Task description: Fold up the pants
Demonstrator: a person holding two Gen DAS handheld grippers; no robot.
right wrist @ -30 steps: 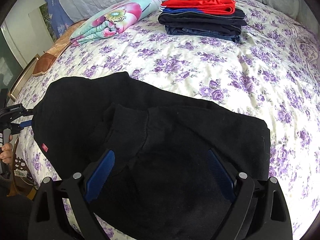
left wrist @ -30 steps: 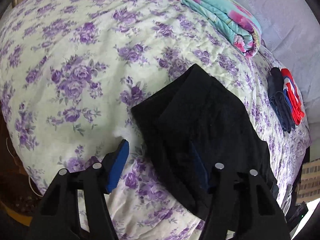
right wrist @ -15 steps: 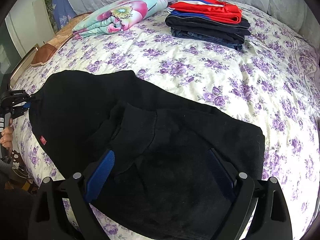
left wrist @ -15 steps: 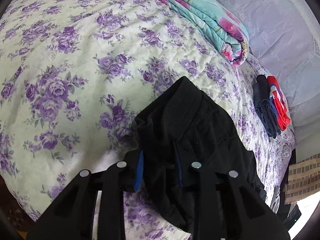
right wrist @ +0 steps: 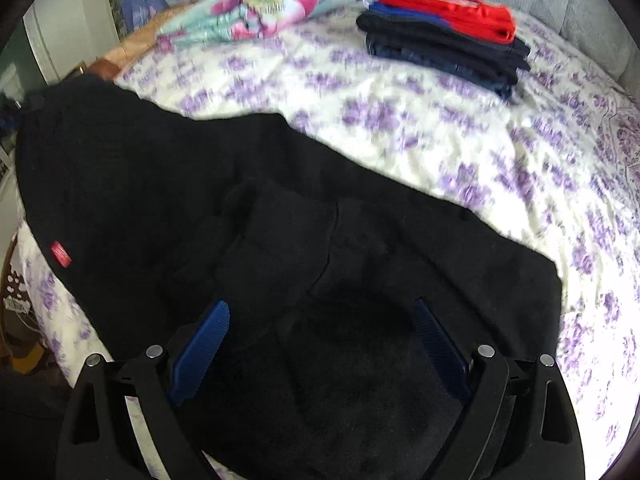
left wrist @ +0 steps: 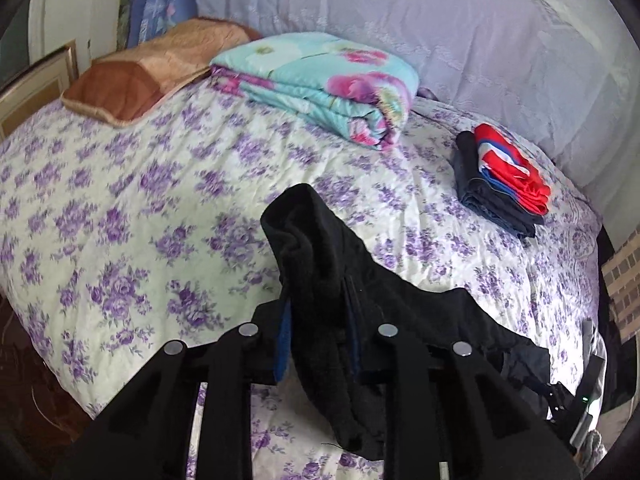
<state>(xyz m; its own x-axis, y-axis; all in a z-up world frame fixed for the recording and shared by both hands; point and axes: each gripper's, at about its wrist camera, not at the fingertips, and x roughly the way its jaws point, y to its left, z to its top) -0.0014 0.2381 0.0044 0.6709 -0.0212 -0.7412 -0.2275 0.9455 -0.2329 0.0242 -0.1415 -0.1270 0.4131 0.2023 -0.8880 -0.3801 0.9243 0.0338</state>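
Observation:
Black pants (right wrist: 160, 168) lie spread across the near part of the flowered bedspread (right wrist: 440, 152), with a small red tag (right wrist: 61, 254) near their left edge. In the left wrist view my left gripper (left wrist: 316, 320) is shut on one end of the pants (left wrist: 316, 240), which stands up in a bunched fold between the blue pads, raised off the bed. The rest trails down to the right. My right gripper (right wrist: 320, 308) hangs open just above the pants' other end, its blue pads (right wrist: 200, 344) wide apart with fabric below them.
A folded turquoise floral quilt (left wrist: 320, 84) and a brown cushion (left wrist: 152, 68) lie at the head of the bed. A stack of folded clothes (left wrist: 500, 184) with a red piece on top sits to the right. Pale covered pillows (left wrist: 440, 20) line the back.
My left gripper went from open beside the pants' edge to shut on it, then rose and tilted up, lifting that end off the bed. The right gripper sank slightly toward the fabric.

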